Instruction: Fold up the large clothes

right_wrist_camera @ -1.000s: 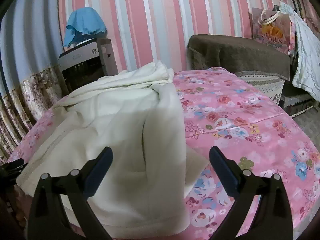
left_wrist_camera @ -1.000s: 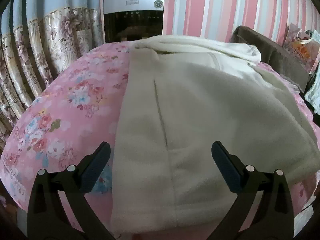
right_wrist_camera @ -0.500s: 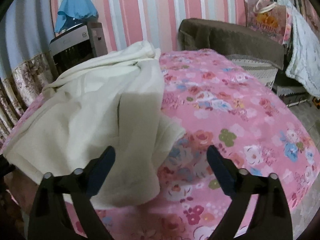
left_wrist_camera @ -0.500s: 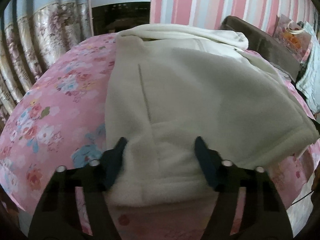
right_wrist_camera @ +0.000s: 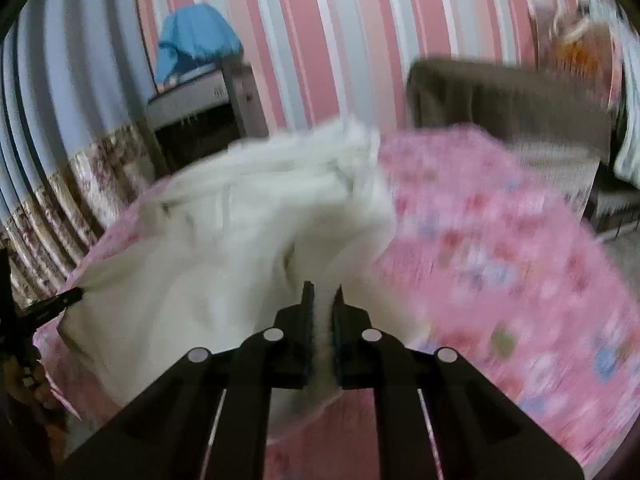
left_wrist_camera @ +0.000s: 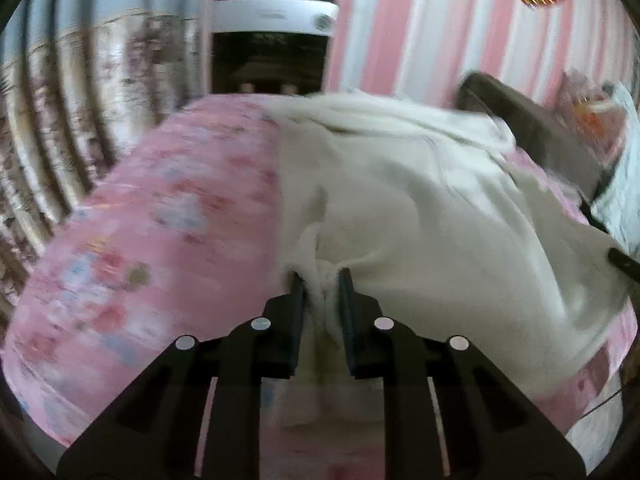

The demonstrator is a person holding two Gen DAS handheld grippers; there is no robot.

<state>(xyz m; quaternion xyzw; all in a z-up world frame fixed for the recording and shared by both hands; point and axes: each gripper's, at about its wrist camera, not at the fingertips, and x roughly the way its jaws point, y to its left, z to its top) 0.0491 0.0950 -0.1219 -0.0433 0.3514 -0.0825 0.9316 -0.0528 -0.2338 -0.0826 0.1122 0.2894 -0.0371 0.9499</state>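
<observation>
A large cream fleece garment [left_wrist_camera: 420, 200] lies on a table with a pink floral cloth [left_wrist_camera: 160, 240]. My left gripper [left_wrist_camera: 322, 280] is shut on the garment's near hem, bunching the fabric between its fingers. In the right wrist view the same garment [right_wrist_camera: 240, 240] spreads to the left, and my right gripper [right_wrist_camera: 323, 292] is shut on its near hem at the right corner. The left gripper's tip [right_wrist_camera: 68, 298] shows at the far left, pinching the other corner. Both views are blurred by motion.
A water dispenser [left_wrist_camera: 272, 48] stands behind the table by a floral curtain [left_wrist_camera: 60, 120]. A brown covered sofa [right_wrist_camera: 508, 96] stands at the back right with a gift bag [left_wrist_camera: 588, 120] on it. The wall is pink striped.
Both grippers were open above the garment's near edge. They have moved in, closed on the hem at two corners, and the fabric is now bunched and pulled.
</observation>
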